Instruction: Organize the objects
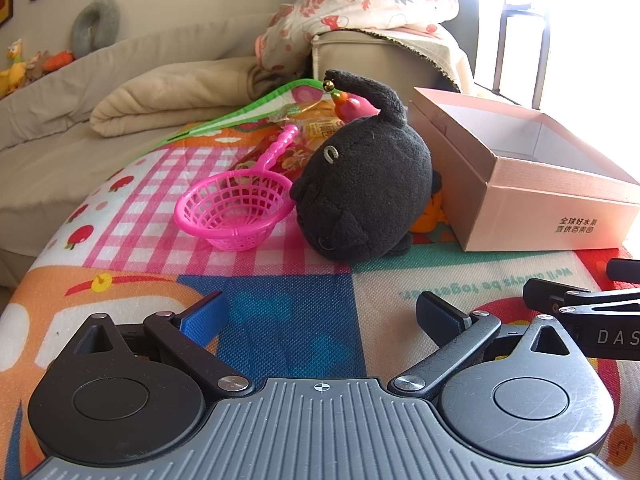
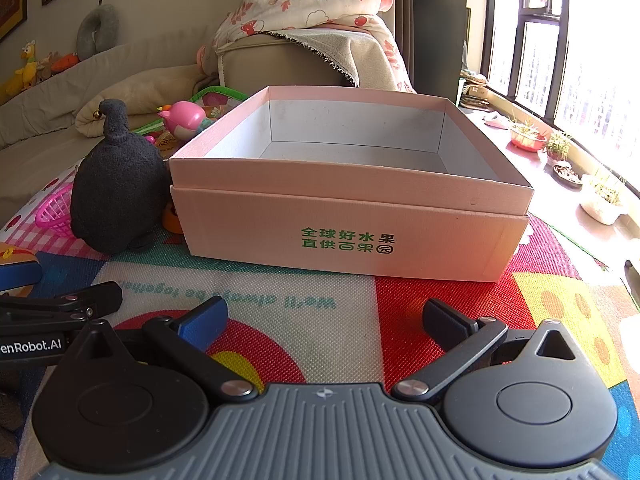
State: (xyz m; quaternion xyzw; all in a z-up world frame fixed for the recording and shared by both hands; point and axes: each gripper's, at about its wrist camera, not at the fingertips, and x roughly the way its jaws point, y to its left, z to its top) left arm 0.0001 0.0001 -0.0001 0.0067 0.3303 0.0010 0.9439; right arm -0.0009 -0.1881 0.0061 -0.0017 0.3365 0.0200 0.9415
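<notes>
A black plush toy (image 1: 364, 196) lies on the colourful play mat (image 1: 280, 292), with a pink plastic strainer basket (image 1: 236, 210) touching its left side. An open pink cardboard box (image 1: 532, 184) stands to its right; it is empty in the right wrist view (image 2: 352, 200). A pink bird toy (image 2: 186, 118) and snack packets (image 1: 316, 132) lie behind the plush. My left gripper (image 1: 322, 316) is open and empty, short of the plush. My right gripper (image 2: 324, 320) is open and empty, facing the box front. The plush also shows in the right wrist view (image 2: 116, 196).
An orange toy (image 1: 430, 220) sits wedged between plush and box. A beige sofa (image 1: 80, 120) with folded blankets (image 1: 352, 12) lies behind the mat. A windowsill with small potted plants (image 2: 560, 148) runs along the right. The right gripper's body (image 1: 588, 312) shows in the left wrist view.
</notes>
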